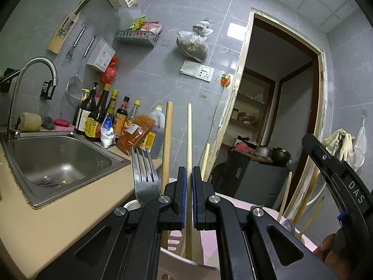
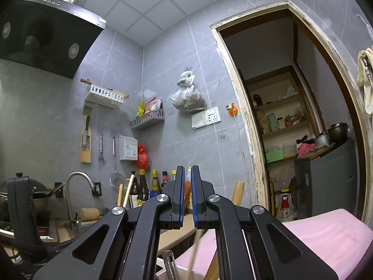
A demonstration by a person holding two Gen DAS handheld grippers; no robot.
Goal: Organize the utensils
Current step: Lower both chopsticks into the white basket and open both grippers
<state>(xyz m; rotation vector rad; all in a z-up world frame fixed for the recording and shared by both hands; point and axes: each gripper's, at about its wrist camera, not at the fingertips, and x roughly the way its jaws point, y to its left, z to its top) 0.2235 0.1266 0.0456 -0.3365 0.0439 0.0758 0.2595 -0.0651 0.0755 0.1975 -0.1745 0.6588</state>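
Note:
In the left wrist view my left gripper (image 1: 189,171) is shut on a pale wooden chopstick (image 1: 189,135). The chopstick stands upright and runs down between the pads into a white utensil holder (image 1: 186,260). Beside it a flat wooden stick (image 1: 167,140) and a steel fork (image 1: 145,175) stand tines up. My right gripper (image 2: 188,170) is shut, pointing slightly upward. A blurred thin stick (image 2: 194,254) shows below its jaws; I cannot tell whether it is gripped. Its black body (image 1: 338,175) shows at the right in the left wrist view, next to more chopsticks (image 1: 284,196).
A steel sink (image 1: 58,158) with a faucet (image 1: 39,63) lies to the left in the tan counter (image 1: 46,228). Several sauce bottles (image 1: 100,116) and an orange packet (image 1: 137,133) stand behind it. Pink foam (image 2: 326,238) lies at the right. An open doorway (image 2: 291,116) is beyond.

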